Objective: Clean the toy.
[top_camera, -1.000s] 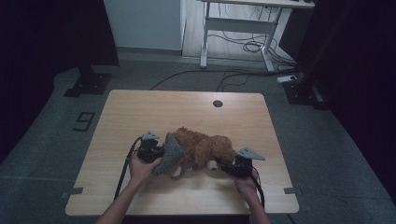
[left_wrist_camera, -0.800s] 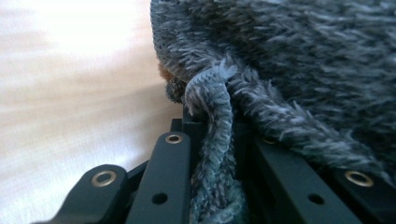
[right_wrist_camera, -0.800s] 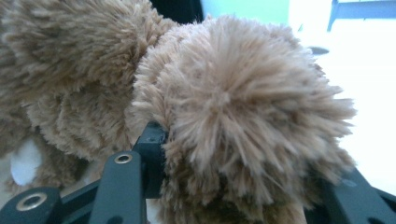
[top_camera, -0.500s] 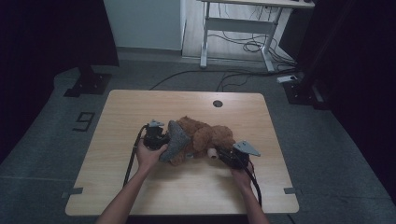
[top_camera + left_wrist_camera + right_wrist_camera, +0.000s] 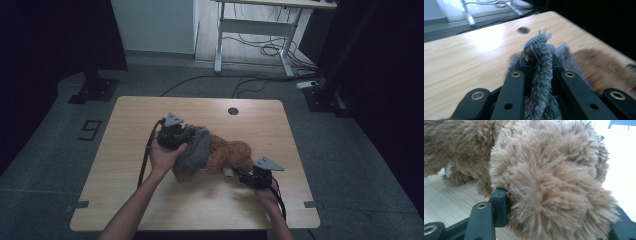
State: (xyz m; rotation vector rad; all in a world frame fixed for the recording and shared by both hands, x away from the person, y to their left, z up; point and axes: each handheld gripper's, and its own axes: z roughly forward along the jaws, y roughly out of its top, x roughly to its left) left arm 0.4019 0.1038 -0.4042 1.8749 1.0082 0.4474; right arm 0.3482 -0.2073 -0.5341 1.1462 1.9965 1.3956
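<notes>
A brown plush toy (image 5: 230, 155) lies on the wooden table (image 5: 140, 120), partly wrapped in a grey knitted cloth (image 5: 196, 150). My left gripper (image 5: 186, 134) is shut on the grey knitted cloth (image 5: 540, 75), whose bunched edge rises between the black jaws, held up a little above the table. My right gripper (image 5: 236, 172) is at the toy's right end, near the front edge. Its jaws press into a thick lobe of brown fur (image 5: 549, 185), with the left finger (image 5: 499, 206) touching the fur's side.
A round cable hole (image 5: 233, 110) sits near the table's far edge. Beyond the table stand a white desk frame (image 5: 255, 30) with loose cables on the floor and dark stands at left and right. Bare wood lies to the left and front.
My left gripper has moved away from me and lifted, drawing the grey cloth up along the toy. The toy has shifted slightly right, and my right gripper has stayed at its end.
</notes>
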